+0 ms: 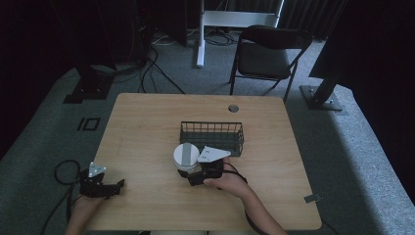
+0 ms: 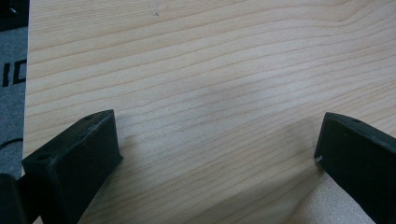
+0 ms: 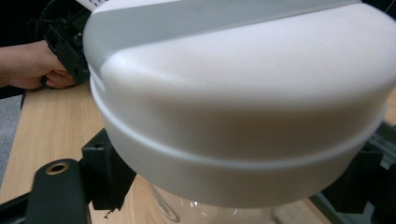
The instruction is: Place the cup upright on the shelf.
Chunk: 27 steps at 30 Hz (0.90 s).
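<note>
At the near left corner of the desk (image 1: 147, 127), the left gripper (image 1: 113, 186) rests with jaws wide and empty. Near the middle, the right gripper (image 1: 188, 175) jaws hold the white-lidded jar (image 1: 186, 155). Just behind it stands the wire basket (image 1: 212, 137).

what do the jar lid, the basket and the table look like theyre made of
Jar lid: looks like white matte plastic, smooth and moulded, with a grey band across its top. The jar body below it looks clear, glass or plastic, hard to tell.
Basket: thin dark wire in a grid, probably coated metal.
Table: pale wood grain, likely laminate or veneer, with a dull sheen.
</note>
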Each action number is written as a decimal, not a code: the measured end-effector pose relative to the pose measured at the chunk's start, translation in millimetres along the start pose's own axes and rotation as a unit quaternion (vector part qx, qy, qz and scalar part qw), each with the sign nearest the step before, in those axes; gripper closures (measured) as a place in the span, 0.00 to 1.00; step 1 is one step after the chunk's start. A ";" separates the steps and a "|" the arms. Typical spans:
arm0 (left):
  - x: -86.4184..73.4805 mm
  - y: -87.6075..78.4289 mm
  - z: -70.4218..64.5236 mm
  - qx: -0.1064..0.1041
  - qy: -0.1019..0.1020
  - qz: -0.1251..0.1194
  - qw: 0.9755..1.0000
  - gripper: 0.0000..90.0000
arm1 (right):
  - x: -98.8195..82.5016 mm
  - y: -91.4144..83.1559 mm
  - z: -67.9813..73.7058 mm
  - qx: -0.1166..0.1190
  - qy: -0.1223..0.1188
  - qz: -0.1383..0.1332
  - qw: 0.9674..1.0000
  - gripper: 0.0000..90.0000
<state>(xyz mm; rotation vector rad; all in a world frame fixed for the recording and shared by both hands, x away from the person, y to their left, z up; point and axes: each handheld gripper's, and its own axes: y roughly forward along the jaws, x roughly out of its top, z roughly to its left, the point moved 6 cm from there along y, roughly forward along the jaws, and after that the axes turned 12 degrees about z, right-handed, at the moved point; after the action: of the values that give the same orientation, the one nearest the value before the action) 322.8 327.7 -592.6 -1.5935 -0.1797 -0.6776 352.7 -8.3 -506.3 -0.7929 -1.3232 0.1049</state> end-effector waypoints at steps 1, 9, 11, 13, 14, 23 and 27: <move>0.0 0.0 0.0 0.000 0.000 0.000 1.000 0.00 | 1.9 -2.0 -1.1 -0.003 0.003 -0.002 1.000 0.20; 0.0 0.0 0.0 0.000 0.000 0.000 1.000 0.00 | 15.5 -17.8 -14.8 -0.036 0.013 -0.016 0.999 0.20; 0.0 0.0 0.0 0.000 0.000 0.000 1.000 0.00 | 18.2 -21.5 -19.0 -0.048 0.016 -0.021 0.999 0.20; 0.0 0.0 0.0 0.000 0.000 0.000 1.000 0.00 | 20.1 -25.1 -22.4 -0.055 0.015 -0.019 0.998 0.20; 0.0 0.0 0.0 0.000 0.000 0.000 1.000 0.00 | 21.4 -26.8 -24.3 -0.061 0.019 -0.021 0.998 0.20; 0.0 0.0 0.0 0.000 0.000 0.000 1.000 0.00 | 30.4 -39.0 -40.9 -0.096 0.037 -0.029 0.994 0.20; 0.0 0.0 0.1 0.000 0.000 0.000 1.000 0.00 | 32.8 -42.5 -48.6 -0.120 0.047 -0.031 0.991 0.20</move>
<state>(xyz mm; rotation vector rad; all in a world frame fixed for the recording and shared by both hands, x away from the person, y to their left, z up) 322.9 327.8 -592.6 -1.5924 -0.1796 -0.6785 389.9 -45.6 -456.5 -0.9480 -1.2846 -0.1421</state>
